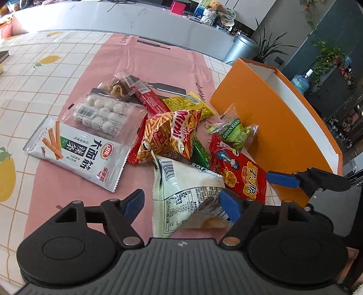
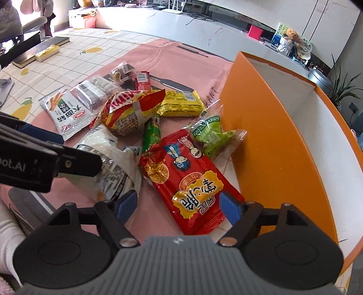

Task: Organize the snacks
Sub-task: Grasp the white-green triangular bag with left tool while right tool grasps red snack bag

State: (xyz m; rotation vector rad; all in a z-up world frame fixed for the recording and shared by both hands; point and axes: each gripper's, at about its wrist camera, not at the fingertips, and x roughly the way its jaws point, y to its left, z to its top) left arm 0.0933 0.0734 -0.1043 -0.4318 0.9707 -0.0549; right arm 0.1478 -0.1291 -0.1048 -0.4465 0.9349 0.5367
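Here the left gripper (image 1: 183, 205) stands spread around the pale crinkly bag (image 1: 185, 195) at lower centre, apparently unpinched. The right gripper (image 2: 179, 204), likewise spread, straddles the red packet (image 2: 192, 181) beside the orange box (image 2: 267, 136) at right. Both snacks look light, soft and slippery; grip a flat sealed edge.

This looks like a lived-in home, a dining corner open to the living space. The surface (image 1: 40, 74) wears a lemon-print checked cloth. Behind it runs a long white marble counter (image 1: 95, 20) with a teddy bear (image 1: 214, 5), potted plants (image 1: 267, 48) and a water jug (image 1: 300, 81).
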